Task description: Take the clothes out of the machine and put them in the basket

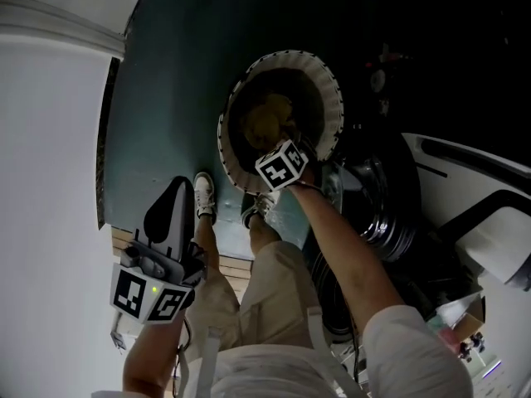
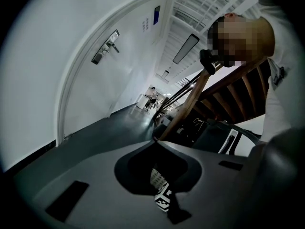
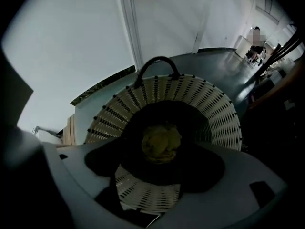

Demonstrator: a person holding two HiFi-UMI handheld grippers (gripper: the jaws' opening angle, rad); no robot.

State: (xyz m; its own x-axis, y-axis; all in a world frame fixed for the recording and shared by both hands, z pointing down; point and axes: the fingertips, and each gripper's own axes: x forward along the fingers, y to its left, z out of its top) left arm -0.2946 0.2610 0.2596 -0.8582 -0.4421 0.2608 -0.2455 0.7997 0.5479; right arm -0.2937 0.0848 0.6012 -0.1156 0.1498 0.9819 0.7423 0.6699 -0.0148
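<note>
Clothes first — one crumpled yellow-green piece [image 3: 162, 143] lies at the bottom of the basket [image 1: 333, 98]. The basket stands on the dark floor [image 1: 182, 65], just beside the machine [image 1: 388, 212] on your right. Your right tool [image 1: 288, 149] hangs steeply nose-down over the basket's mouth with its jaws wide apart. The yellow-green piece shows between them but lower down, and the pads are off it. The basket's white slatted wall rings its dark inside, and a dark handle [image 3: 157, 63] arches over the far rim. Your left tool [image 1: 176, 187] sits at the lower left of the head view, beside your leg and well apart from the basket — jaws drawn together, tips meeting, nothing between them.
</note>
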